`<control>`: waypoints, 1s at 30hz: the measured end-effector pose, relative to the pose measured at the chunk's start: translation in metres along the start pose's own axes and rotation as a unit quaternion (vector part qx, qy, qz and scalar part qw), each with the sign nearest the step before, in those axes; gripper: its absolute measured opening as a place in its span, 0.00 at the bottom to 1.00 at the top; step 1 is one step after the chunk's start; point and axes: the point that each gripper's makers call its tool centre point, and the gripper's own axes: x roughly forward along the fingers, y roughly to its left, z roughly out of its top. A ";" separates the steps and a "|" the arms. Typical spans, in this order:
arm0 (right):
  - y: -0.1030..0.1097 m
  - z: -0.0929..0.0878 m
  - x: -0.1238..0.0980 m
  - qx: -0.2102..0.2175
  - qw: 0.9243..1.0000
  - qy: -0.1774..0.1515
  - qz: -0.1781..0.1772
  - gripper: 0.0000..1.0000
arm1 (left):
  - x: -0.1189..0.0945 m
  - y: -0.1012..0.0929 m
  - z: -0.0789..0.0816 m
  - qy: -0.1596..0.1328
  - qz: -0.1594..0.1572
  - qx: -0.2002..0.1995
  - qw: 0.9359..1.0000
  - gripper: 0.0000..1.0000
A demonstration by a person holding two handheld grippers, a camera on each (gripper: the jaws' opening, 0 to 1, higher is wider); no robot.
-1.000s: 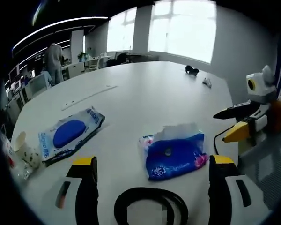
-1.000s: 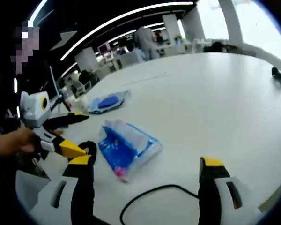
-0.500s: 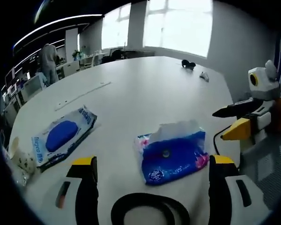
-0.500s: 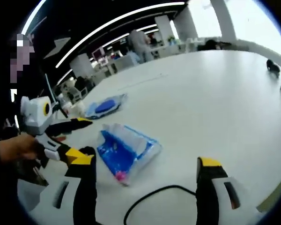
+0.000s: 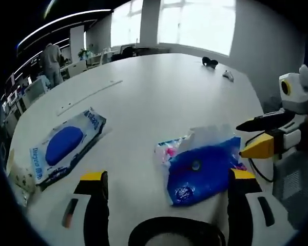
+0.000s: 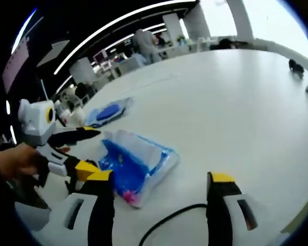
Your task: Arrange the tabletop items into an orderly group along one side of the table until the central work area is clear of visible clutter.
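Two soft packs lie on the white tabletop [image 5: 159,97]: a blue tissue pack [image 5: 203,168] with white tissue poking from its top, and a flatter wet-wipes pack [image 5: 66,146] well apart to its left. Since a second ago the left gripper view has slid leftward, so the tissue pack now sits nearer the right finger of the left gripper [image 5: 164,192], whose fingers stand wide apart and hold nothing. A black cable loop [image 5: 177,234] curls between them.

From the right gripper view, the right gripper [image 6: 159,195] is likewise spread wide and empty (its fingers have drawn slightly closer together), with the tissue pack [image 6: 133,164] just ahead of its left finger. This view also takes in a hand [image 6: 15,161] gripping the left gripper [image 6: 66,151] beside the pack. Two small dark objects [image 5: 210,62] rest far across the tabletop.
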 end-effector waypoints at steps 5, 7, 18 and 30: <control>-0.002 -0.007 0.006 0.002 1.000 0.012 -0.009 0.68 | 0.005 0.005 -0.002 0.007 0.000 0.001 1.000 0.94; -0.002 -0.007 0.009 0.002 1.000 0.011 -0.009 0.64 | 0.007 0.008 -0.002 0.009 0.004 0.001 1.000 0.92; 0.001 -0.004 0.017 -0.001 1.000 0.004 -0.018 0.52 | 0.022 0.014 0.005 0.001 0.010 0.001 1.000 0.79; 0.007 -0.005 0.021 -0.013 1.000 0.012 -0.015 0.30 | 0.024 0.009 0.007 -0.005 -0.012 0.003 1.000 0.59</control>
